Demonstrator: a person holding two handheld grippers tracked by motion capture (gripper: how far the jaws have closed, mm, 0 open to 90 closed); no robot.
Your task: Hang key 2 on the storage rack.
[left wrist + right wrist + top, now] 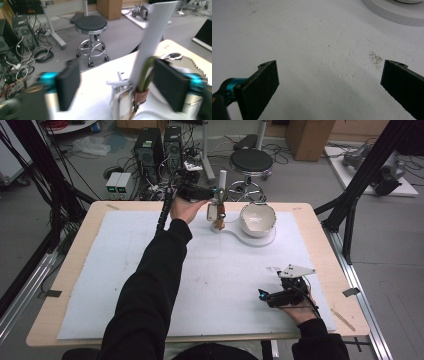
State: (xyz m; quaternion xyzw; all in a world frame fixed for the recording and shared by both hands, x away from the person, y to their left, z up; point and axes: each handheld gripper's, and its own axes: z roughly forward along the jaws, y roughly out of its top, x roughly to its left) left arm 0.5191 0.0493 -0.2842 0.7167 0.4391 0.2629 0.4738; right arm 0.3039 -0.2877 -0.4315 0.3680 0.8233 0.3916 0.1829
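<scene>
While the right gripper (280,289) rests open on the white mat (125,285), the left gripper (216,195) stands open around a small holder (125,100) beside the bowl (257,218).

One white bowl (257,218), one white base plate (250,240), one upright white tube (222,179), one stool (251,161), two computer towers (149,146), two grippers (286,292), one table (75,257)

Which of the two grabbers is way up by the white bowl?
The left gripper, stretched to the table's far side beside the white bowl. The right gripper sits near the front edge, over bare white mat.
</scene>
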